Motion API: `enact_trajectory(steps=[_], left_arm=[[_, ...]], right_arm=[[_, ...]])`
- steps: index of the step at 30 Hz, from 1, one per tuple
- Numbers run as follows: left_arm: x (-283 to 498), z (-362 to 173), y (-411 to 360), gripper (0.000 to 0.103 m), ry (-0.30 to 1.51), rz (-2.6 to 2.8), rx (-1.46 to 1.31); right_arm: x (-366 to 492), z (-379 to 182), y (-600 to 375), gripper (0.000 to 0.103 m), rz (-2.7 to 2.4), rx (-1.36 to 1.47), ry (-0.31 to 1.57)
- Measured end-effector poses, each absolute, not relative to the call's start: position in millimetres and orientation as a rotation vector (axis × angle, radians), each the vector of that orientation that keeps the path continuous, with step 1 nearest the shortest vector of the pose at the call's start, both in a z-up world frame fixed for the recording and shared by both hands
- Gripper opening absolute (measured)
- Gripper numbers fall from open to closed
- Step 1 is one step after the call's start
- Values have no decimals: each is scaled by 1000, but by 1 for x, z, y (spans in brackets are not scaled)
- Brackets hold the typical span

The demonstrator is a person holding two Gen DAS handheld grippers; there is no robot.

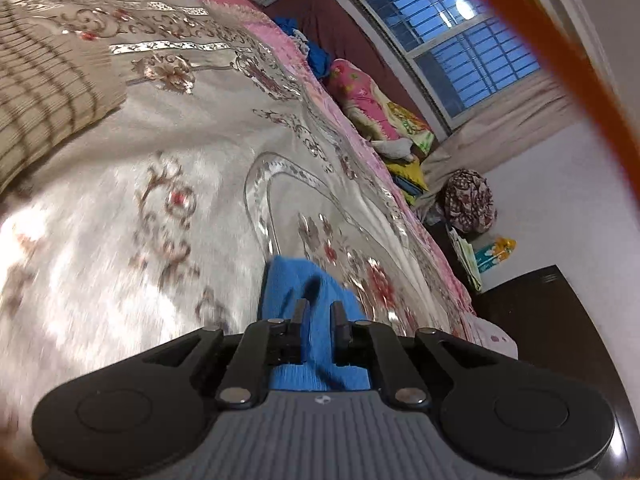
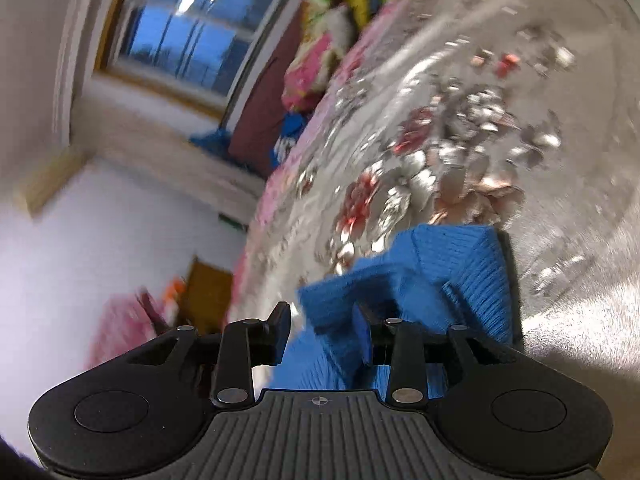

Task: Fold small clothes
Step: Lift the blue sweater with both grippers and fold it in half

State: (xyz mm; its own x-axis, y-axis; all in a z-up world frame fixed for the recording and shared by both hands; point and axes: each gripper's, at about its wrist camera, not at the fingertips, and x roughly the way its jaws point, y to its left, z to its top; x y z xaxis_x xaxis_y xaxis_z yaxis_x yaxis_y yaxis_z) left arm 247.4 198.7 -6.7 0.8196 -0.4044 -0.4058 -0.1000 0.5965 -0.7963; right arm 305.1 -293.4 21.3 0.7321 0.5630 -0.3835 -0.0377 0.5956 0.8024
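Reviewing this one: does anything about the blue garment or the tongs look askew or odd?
Yes. The blue knit garment is bunched in uneven folds, not flat on the floral bedspread. The right tongs stand apart, with cloth draped over one finger. The left tongs pinch it. Both views are motion-blurred, so finer detail is unclear.

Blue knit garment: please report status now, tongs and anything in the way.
Left tongs shut on blue knit garment. Right tongs open, garment between them, bunched over the bedspread. Nothing in the way.
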Motion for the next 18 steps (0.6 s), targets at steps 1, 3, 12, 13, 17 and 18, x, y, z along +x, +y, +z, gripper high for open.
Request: enact_trajectory(steps=[1,3,12,13,17,18], left_arm=[[241,-7,196,15,600,-202,-922],[232,-8,188,15,609,-218,-891],[251,3,145,23,690,-376,-602],[259,4,138,24,710,-402,-560],[289,0,117,26,747,-402,-424],[296,-1,116,26,750,-381,-412]], right_arm=[[303,24,-286,35,395,817,684],[302,29,-272,35,421,711,706],[331,6,-262,31,412,569,859],[332,5,-266,31,404,591,853],[338,10,-284,33,323,623,789],[339,10,-290,33,289,620,783]])
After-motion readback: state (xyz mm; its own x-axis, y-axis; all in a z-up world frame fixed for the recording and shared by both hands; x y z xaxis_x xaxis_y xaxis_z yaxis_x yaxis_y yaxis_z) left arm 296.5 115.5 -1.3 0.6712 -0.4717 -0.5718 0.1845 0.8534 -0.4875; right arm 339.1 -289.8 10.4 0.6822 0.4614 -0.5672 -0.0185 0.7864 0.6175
